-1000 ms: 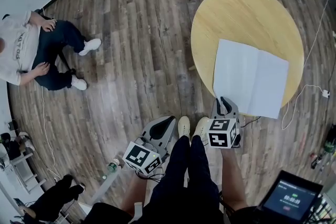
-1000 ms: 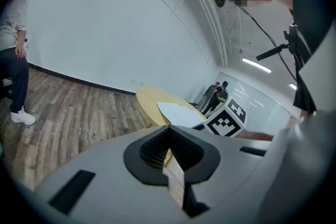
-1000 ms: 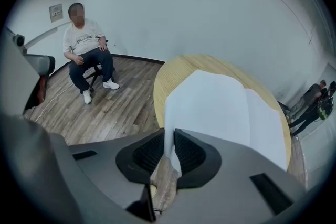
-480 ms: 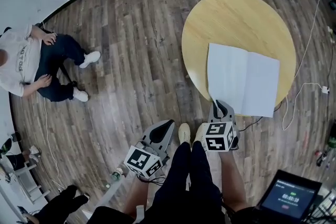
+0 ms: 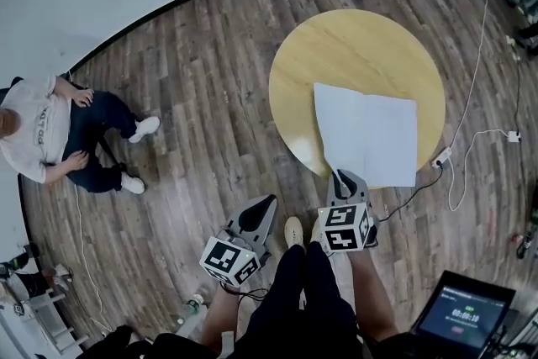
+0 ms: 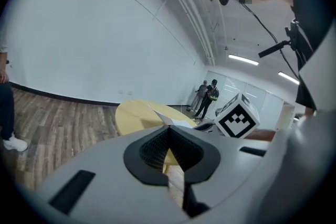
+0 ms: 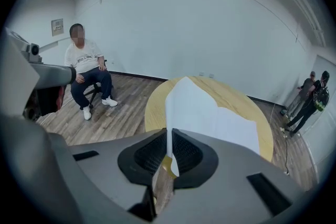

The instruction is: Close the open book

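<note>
The open book (image 5: 366,134) is laid flat on the table (image 5: 353,46) with its near-left page corner clamped in the right claw (image 5: 341,178) (left claw (image 5: 261,211) is shut, empty, off the table), so tbh that page should be swung over the spine in a smooth arc, not yanked.

Two grippers (left gripper (image 5: 269,201), right gripper (image 5: 338,175)), one open book (image 5: 367,134), one table (image 5: 353,46), one seated person (image 5: 42,134)
</note>
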`<state>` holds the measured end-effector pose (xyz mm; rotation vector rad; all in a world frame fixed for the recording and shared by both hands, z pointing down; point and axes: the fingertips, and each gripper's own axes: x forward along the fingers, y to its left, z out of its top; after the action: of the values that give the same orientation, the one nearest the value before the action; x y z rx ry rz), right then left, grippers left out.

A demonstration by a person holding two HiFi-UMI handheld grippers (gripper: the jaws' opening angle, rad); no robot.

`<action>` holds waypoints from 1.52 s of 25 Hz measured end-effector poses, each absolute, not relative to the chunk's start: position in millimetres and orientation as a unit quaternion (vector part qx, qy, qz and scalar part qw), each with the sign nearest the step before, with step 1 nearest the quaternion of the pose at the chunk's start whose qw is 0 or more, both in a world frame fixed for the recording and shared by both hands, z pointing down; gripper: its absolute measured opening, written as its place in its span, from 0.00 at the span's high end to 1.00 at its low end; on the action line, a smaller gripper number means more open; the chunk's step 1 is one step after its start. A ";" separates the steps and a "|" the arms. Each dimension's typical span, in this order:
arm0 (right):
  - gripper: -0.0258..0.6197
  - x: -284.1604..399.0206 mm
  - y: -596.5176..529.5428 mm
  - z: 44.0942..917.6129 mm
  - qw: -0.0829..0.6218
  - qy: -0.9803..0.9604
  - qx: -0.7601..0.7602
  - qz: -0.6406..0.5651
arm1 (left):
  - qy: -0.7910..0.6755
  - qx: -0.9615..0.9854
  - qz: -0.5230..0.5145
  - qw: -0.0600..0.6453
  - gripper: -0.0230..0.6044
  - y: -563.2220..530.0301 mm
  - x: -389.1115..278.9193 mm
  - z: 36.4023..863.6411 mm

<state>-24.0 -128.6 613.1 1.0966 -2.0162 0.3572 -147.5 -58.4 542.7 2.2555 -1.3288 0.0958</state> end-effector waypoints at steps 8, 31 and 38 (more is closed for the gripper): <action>0.91 21.2 -132.4 584.0 0.370 -0.786 0.470 0.158 | -0.459 0.862 0.035 0.213 0.97 -83.1 -111.9 502.6; 0.91 140.1 -132.7 595.7 0.338 -0.736 0.544 0.219 | -0.400 0.891 0.058 0.207 0.97 -105.3 -25.4 503.8; 0.91 157.0 -134.0 609.3 0.342 -0.729 0.546 0.232 | -0.396 0.891 0.068 0.214 0.97 -110.4 -13.9 513.4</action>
<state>157.0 -134.0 609.3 1.4193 -1.8962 0.6029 -13.9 -110.4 513.4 2.4712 -1.0987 0.1880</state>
